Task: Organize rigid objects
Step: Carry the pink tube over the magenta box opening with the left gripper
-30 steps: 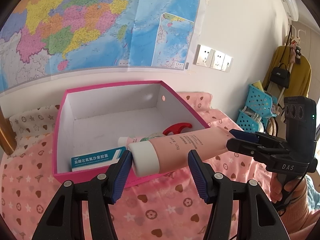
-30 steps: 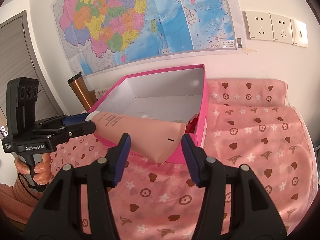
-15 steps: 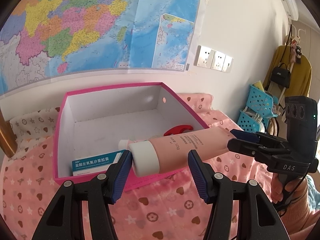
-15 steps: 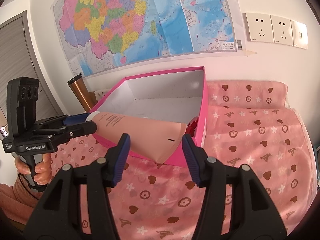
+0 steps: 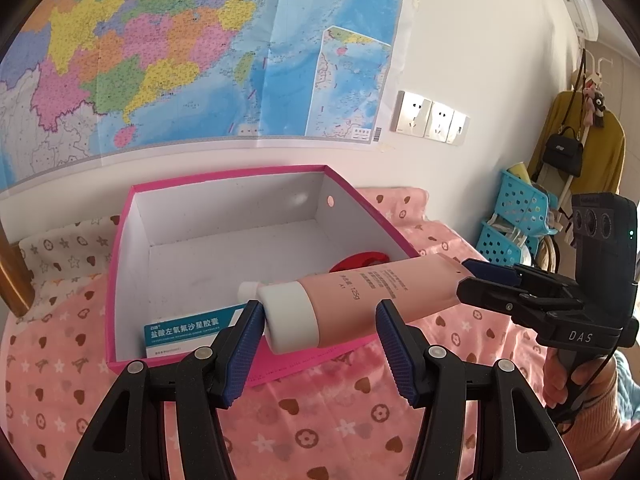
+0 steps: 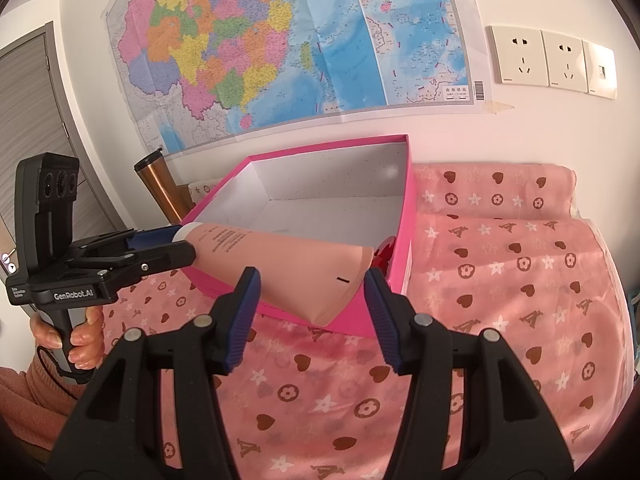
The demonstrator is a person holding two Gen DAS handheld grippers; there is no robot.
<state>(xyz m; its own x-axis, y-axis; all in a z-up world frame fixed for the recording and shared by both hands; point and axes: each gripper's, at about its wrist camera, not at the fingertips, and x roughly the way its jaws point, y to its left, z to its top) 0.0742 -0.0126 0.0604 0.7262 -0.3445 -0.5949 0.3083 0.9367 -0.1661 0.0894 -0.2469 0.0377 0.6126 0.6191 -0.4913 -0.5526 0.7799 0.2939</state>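
nothing has moved: both grippers, left gripper [image 5: 320, 336] and right gripper [image 6: 310, 312], clamp the pink tube [image 5: 360, 304] above the pink box [image 5: 120, 280], centre frame, on heart-print cloth [image 6: 500, 280]; map [image 6: 280, 40] fills the upper wall

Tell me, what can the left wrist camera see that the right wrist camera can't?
Only the left wrist view shows the blue-and-white medicine packet inside the pink box, the blue baskets and the yellow coat. Only the right wrist view shows the copper flask and the grey door. Both show the map, the wall sockets, the heart-patterned cloth and the pink tube over the box's front edge.
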